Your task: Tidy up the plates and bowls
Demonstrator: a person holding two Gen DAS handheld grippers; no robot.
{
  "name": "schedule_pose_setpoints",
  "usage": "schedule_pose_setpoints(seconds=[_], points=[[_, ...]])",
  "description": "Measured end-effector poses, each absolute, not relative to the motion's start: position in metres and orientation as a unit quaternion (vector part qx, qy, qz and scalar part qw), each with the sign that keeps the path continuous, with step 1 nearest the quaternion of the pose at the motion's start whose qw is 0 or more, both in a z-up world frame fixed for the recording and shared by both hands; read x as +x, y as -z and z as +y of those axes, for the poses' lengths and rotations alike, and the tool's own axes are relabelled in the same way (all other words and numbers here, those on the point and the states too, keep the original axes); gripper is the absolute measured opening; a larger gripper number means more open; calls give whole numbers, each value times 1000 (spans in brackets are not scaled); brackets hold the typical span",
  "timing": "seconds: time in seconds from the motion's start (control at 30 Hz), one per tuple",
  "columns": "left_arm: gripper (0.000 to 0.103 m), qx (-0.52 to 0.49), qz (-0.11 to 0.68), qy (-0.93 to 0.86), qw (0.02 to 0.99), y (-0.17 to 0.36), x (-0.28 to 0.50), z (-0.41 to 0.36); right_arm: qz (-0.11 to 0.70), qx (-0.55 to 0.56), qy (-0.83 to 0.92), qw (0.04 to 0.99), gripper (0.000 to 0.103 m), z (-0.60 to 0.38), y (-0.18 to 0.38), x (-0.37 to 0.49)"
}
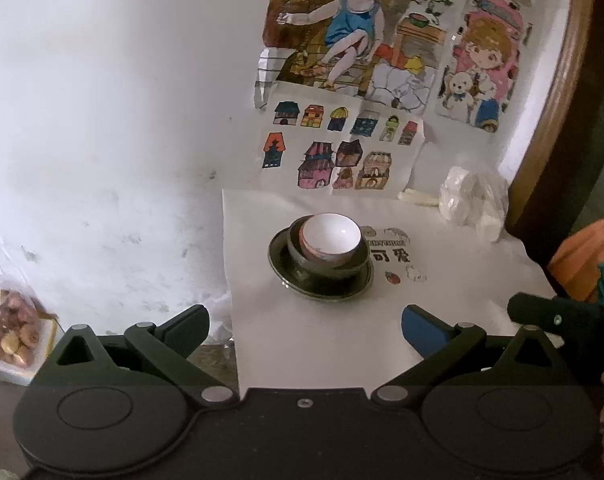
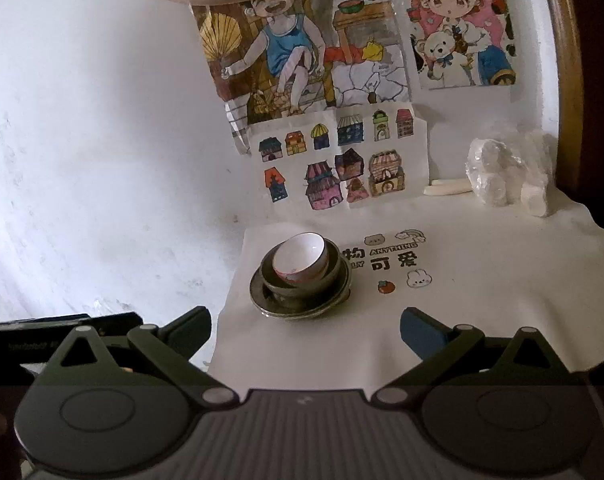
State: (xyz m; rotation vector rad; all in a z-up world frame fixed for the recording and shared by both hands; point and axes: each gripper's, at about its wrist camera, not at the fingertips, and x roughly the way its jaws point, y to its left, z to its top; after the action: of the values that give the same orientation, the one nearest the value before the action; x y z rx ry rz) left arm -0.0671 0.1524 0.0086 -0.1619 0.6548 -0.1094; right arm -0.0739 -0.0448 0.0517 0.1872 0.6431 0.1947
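A white-inside bowl (image 1: 331,238) sits tilted inside a dark bowl (image 1: 326,266), which stands on a dark plate (image 1: 322,286) on a white cloth. The stack also shows in the right wrist view: white bowl (image 2: 300,259), dark bowl (image 2: 302,286), plate (image 2: 298,306). My left gripper (image 1: 305,330) is open and empty, a short way in front of the stack. My right gripper (image 2: 305,330) is open and empty, in front and slightly right of the stack. Part of the right gripper (image 1: 558,320) shows at the left view's right edge.
The white cloth (image 2: 462,304) with printed cartoons covers the table. Coloured drawings (image 2: 334,156) hang on the wall behind. A clear plastic bag of white items (image 2: 506,172) sits at the back right. A bag of snacks (image 1: 10,332) lies off the table at left.
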Motion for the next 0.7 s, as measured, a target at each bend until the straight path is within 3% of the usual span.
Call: schedule_pose_setpoints(seconds=[0.7], points=[[102,-53,307,122,942,-14,-85,213,291,76,-23,954,103,24,-51,-127]])
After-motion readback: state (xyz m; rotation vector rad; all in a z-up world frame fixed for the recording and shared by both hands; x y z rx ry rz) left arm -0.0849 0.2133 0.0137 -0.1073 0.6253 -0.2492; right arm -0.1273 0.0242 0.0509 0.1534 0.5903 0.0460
